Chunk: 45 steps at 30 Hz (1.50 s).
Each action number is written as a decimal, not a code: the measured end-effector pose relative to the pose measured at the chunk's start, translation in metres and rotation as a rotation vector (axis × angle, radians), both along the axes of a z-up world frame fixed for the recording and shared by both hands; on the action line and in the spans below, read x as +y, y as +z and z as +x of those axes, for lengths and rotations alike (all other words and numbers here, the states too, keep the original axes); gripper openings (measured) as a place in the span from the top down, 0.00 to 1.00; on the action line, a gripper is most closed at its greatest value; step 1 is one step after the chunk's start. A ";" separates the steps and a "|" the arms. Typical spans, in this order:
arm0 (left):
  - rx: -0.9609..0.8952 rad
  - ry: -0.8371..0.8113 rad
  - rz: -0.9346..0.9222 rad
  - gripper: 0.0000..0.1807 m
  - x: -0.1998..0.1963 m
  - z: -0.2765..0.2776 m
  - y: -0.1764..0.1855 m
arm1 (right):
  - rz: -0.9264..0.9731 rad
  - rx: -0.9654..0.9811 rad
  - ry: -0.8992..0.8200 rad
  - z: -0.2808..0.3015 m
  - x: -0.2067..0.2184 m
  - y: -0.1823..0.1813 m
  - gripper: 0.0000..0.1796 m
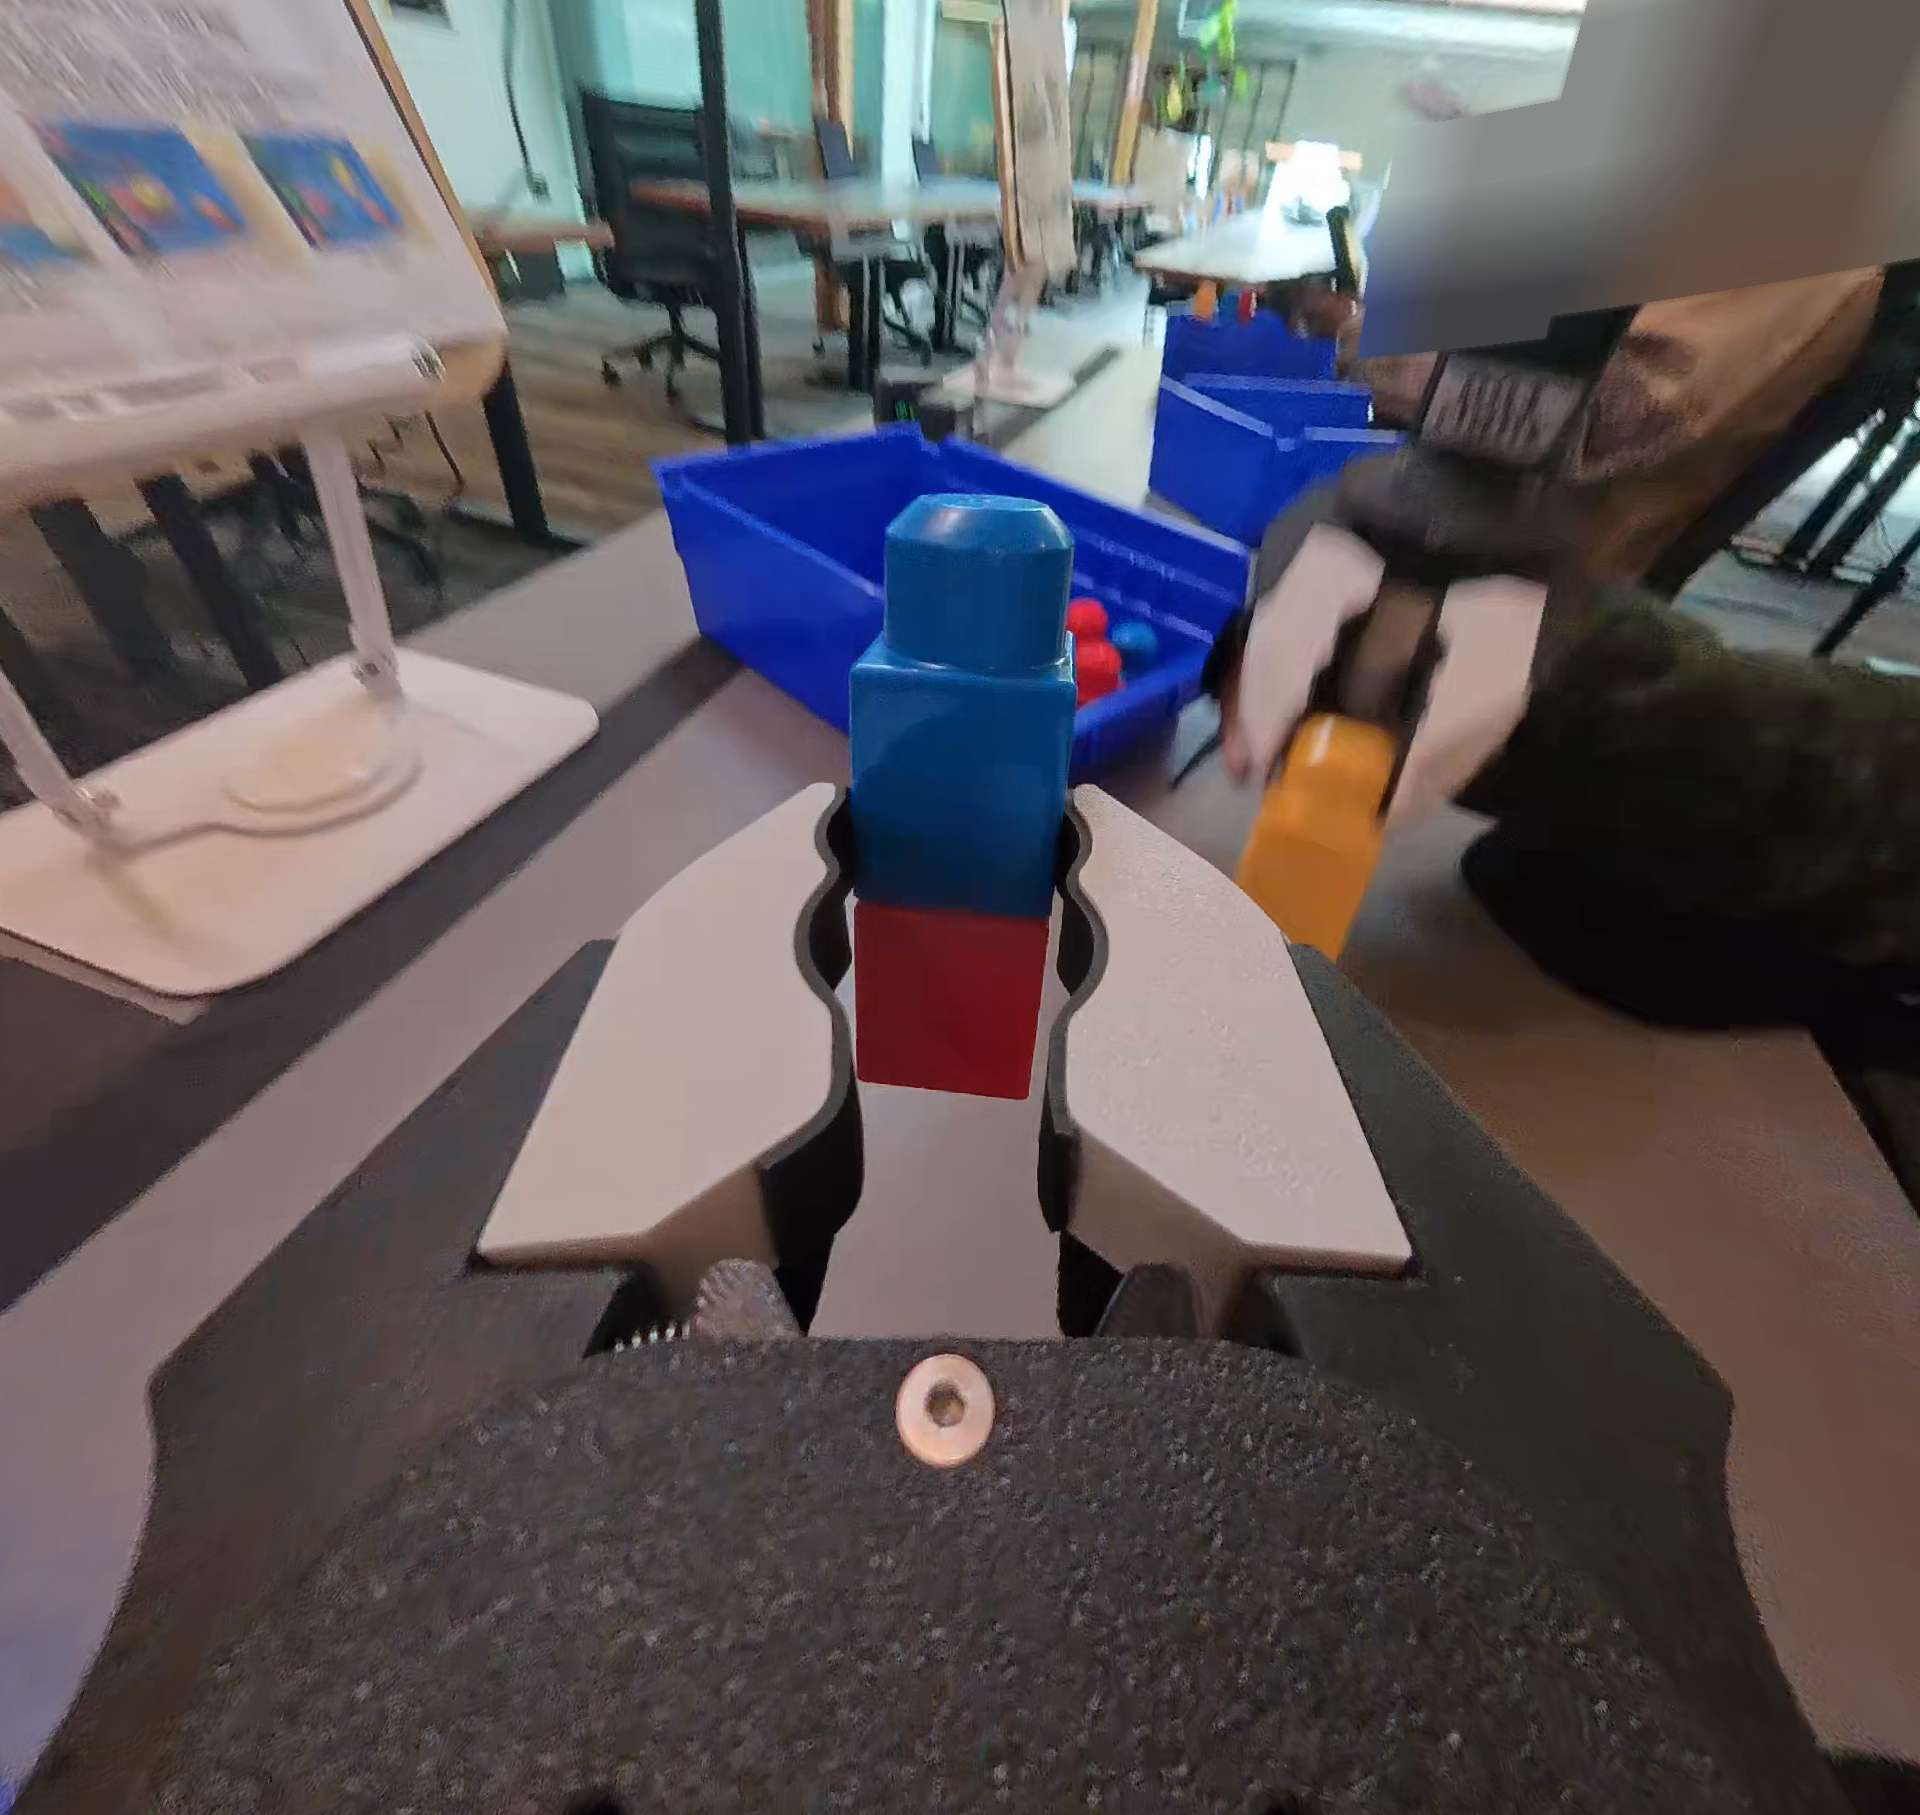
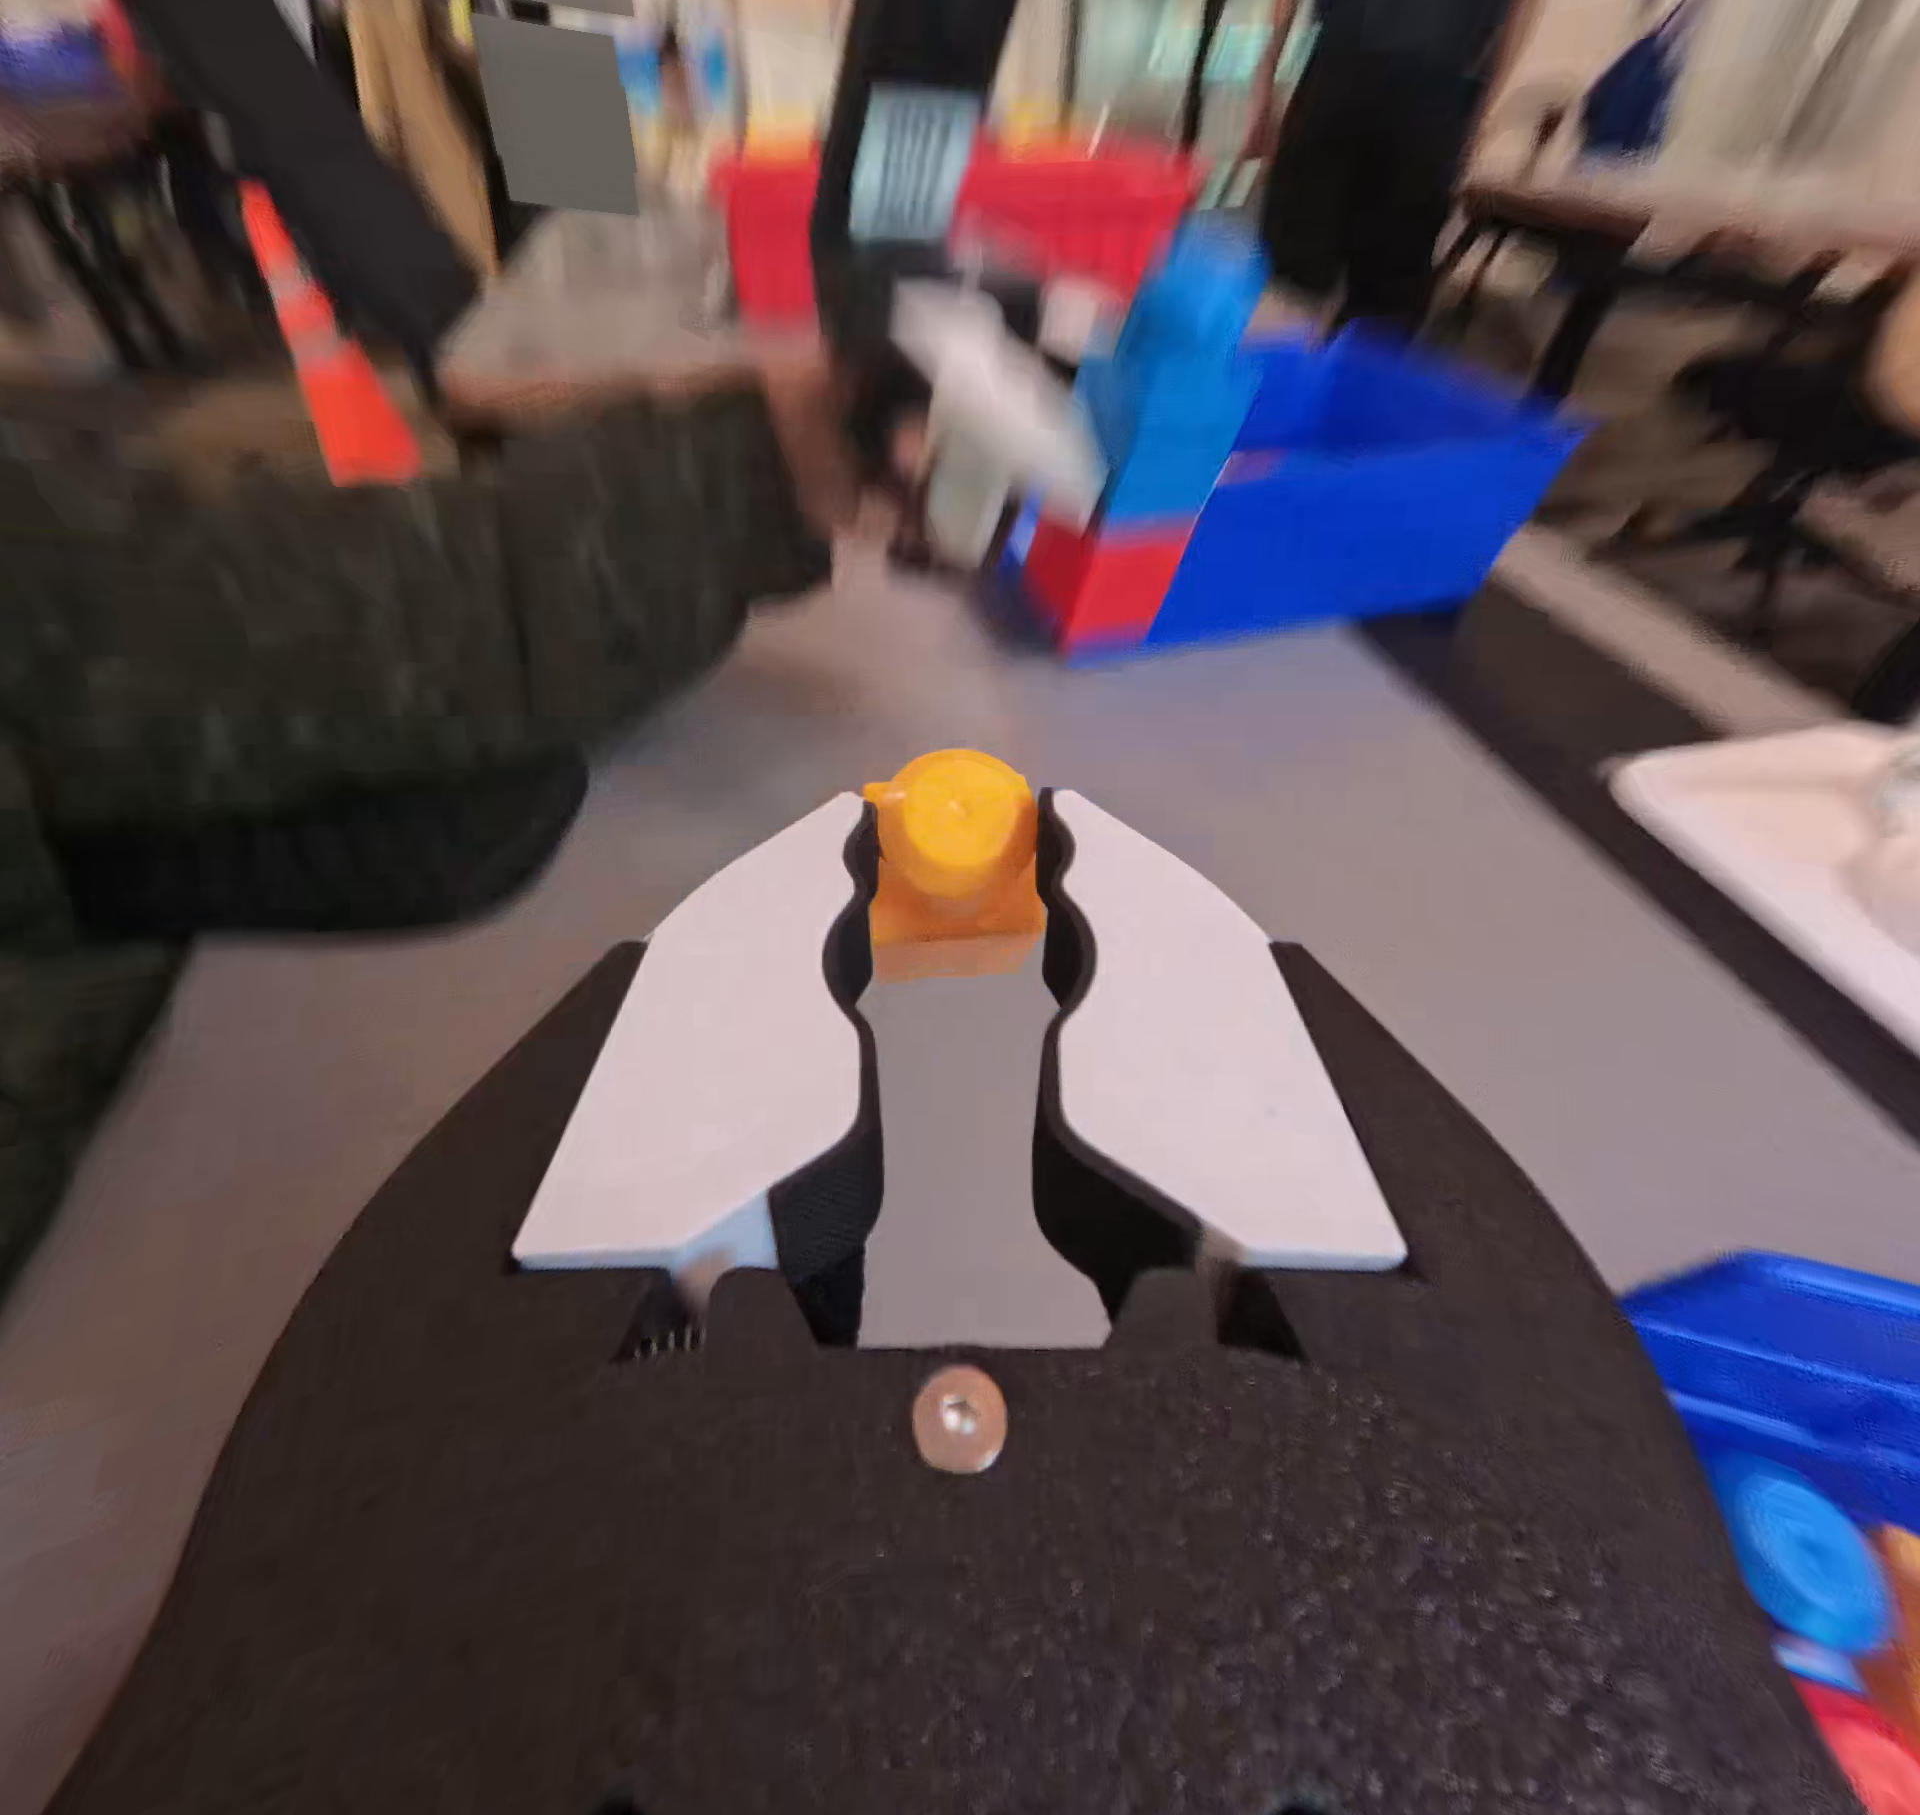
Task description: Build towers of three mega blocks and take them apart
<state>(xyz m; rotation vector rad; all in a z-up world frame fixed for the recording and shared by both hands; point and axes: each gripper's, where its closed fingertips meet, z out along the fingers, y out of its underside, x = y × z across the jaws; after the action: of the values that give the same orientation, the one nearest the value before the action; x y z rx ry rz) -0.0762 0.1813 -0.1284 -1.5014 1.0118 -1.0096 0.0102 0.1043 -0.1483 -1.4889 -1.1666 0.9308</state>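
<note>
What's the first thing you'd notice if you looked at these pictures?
The blue block stuck on a red block, pinched by the left gripper right in the middle. Off to its right, the right gripper holds an orange block. Behind the stack sits a blue bin holding more blocks.

the left gripper (image 1: 961, 861) points forward and level, its white fingers (image 1: 717, 1027) closed in with only a narrow gap between the tips. the right gripper (image 2: 954, 866) is likewise closed to a narrow gap; in the left wrist view it hangs fingers-down, blurred.
</note>
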 end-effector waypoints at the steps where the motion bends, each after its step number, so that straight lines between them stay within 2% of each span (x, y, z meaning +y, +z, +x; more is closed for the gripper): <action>1: -0.029 0.010 0.027 0.80 -0.002 0.000 0.012 | -0.025 -0.103 0.046 -0.013 -0.005 -0.026 0.84; 5: -0.046 -0.012 0.121 0.79 -0.020 0.010 0.039 | -0.112 -0.421 0.199 -0.045 -0.031 -0.111 0.82; 8: -0.013 -0.045 0.155 0.79 -0.030 0.022 0.040 | -0.097 -0.413 0.187 -0.052 -0.033 -0.109 0.82; 12: 0.072 -0.108 0.145 0.79 -0.037 0.034 0.021 | -0.020 -0.194 0.088 -0.049 -0.018 -0.058 0.73; 15: 0.177 -0.198 0.106 0.79 -0.049 0.043 -0.005 | 0.029 0.021 -0.023 -0.033 0.000 -0.010 0.73; 17: 0.264 -0.246 0.083 0.79 -0.056 0.048 -0.023 | 0.021 0.100 -0.058 -0.020 0.007 0.005 0.73; 22: 0.432 -0.326 0.048 0.80 -0.070 0.061 -0.058 | -0.019 0.084 -0.014 -0.010 0.005 -0.001 0.76; 25: 0.474 -0.362 0.035 0.80 -0.077 0.066 -0.068 | -0.028 0.019 0.020 -0.015 -0.001 -0.011 0.77; 27: 0.519 -0.378 0.027 0.80 -0.080 0.067 -0.075 | -0.020 0.000 0.030 -0.018 -0.004 -0.015 0.82; 31: 0.484 -0.387 0.024 0.79 -0.082 0.070 -0.073 | -0.020 -0.035 0.029 -0.016 -0.005 -0.016 0.84; 35: 0.485 -0.361 0.073 0.79 -0.077 0.066 -0.072 | -0.024 0.077 0.008 -0.008 -0.002 0.007 0.84; 39: 0.418 -0.379 0.037 0.80 -0.077 0.066 -0.060 | -0.049 0.130 0.011 0.001 0.000 0.016 0.84; 41: 0.492 -0.346 0.037 0.80 -0.069 0.056 -0.072 | -0.042 0.155 0.004 0.003 0.002 0.022 0.84; 42: 0.581 -0.299 0.030 0.80 -0.059 0.044 -0.086 | -0.042 0.230 0.002 0.009 0.003 0.036 0.84; 43: 0.582 -0.275 0.013 0.80 -0.053 0.037 -0.091 | -0.047 0.306 -0.009 0.021 0.006 0.054 0.84; 45: 0.429 -0.221 -0.038 0.80 -0.039 0.030 -0.078 | 0.044 0.352 -0.135 0.052 0.017 0.081 0.84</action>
<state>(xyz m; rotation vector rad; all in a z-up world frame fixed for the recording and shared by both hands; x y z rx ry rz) -0.0462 0.1423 -0.2061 -1.7054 1.4950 -0.8771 0.0620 0.1217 -0.0672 -1.2872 -0.8160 1.0178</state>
